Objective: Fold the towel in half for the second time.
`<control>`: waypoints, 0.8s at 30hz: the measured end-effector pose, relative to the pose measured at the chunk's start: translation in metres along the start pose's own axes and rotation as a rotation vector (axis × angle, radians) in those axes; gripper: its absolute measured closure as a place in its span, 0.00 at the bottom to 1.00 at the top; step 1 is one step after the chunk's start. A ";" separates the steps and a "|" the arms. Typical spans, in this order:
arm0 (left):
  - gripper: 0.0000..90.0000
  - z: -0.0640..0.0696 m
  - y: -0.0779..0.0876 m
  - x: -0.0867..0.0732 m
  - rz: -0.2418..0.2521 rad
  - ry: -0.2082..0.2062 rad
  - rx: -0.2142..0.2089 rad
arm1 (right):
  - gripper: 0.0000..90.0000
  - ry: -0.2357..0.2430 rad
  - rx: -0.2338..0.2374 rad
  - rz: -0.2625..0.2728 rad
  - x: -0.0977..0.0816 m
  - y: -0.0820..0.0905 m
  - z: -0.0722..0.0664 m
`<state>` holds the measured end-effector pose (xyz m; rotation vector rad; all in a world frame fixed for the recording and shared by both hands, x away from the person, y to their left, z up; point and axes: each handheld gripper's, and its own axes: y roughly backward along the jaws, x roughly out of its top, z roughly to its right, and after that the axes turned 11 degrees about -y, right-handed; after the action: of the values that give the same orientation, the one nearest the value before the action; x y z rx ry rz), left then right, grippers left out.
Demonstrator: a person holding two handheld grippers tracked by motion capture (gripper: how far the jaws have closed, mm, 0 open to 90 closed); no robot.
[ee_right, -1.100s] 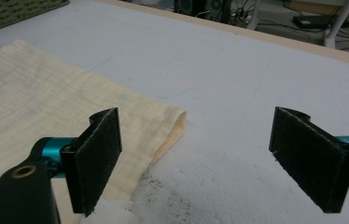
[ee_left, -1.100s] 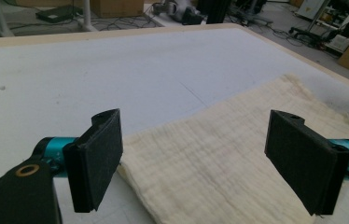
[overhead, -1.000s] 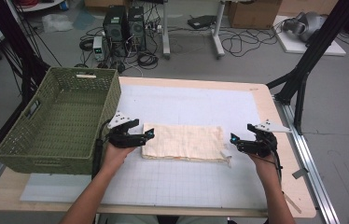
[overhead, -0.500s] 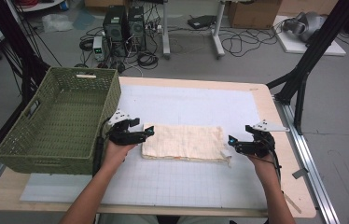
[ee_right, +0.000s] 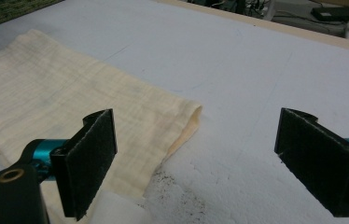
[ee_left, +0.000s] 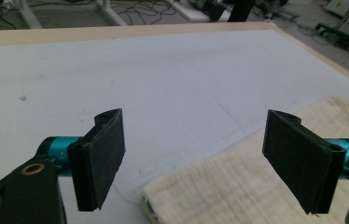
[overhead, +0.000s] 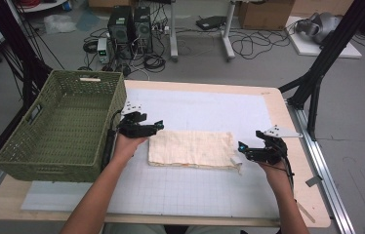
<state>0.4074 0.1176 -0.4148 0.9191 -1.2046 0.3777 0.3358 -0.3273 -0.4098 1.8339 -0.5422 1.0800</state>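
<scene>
A cream folded cloth [overhead: 190,148] lies flat in the middle of the white mat. My left gripper [overhead: 157,126] stands open at the cloth's far left corner, which shows low between its jaws in the left gripper view as the cloth [ee_left: 238,186]. That gripper [ee_left: 195,140] holds nothing. My right gripper [overhead: 241,147] is open at the cloth's right end, just off its edge. In the right gripper view the cloth [ee_right: 70,102] lies under the left jaw, and the gripper [ee_right: 196,144] is empty.
A green woven basket [overhead: 88,75] sits on the table's left side, close behind my left hand. A small white tag [overhead: 236,163] sticks out at the cloth's near right corner. Bare white mat [overhead: 210,107] stretches beyond the cloth.
My left gripper has shifted a little toward the far side, up to the cloth's far left corner. The right gripper and the cloth have hardly moved.
</scene>
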 end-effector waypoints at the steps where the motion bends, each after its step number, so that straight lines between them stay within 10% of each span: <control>1: 0.25 -0.002 -0.002 0.000 -0.010 -0.002 0.001 | 0.14 0.004 0.001 0.005 0.000 0.000 0.001; 24: 0.52 -0.013 -0.029 -0.014 -0.260 -0.062 -0.036 | 0.14 -0.020 0.018 -0.001 0.000 -0.001 0.002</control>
<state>0.4304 0.1133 -0.4401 1.0478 -1.1270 0.1197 0.3370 -0.3291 -0.4109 1.8619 -0.5447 1.0694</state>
